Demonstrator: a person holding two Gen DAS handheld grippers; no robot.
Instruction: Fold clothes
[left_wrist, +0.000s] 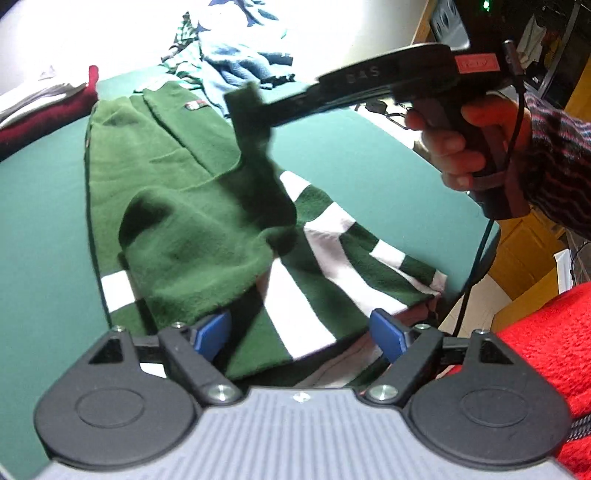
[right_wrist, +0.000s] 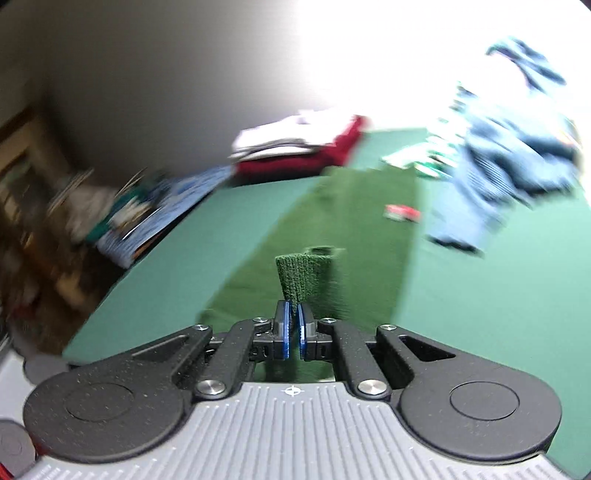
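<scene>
Two grippers are at work on one green sweater (left_wrist: 173, 192) that lies on the green counter (left_wrist: 40, 229). Our right gripper (right_wrist: 293, 325) has its fingers clamped on a ribbed green cuff (right_wrist: 301, 277), lifted clear of the counter; in the left wrist view the sleeve (left_wrist: 258, 158) hangs from it in a dark drape over the body of the garment. Our left gripper (left_wrist: 299, 332) has its fingers wide apart with nothing gripped, poised just over the white-striped part (left_wrist: 295, 306) at the near edge.

The grip on the cuff looks narrow, so we judge a quick swing could pull it out of the fingers, or drag the whole sweater askew since nothing pins it. The right view is blurred, which suggests a fast move. The loose pile of blue and striped clothes (left_wrist: 240, 55) touches the far end and could get caught in the fold.

The sweater's long axis runs away from us toward that pile, striped part nearest us. A folded stack (right_wrist: 295, 147) sits well apart on the far left.
</scene>
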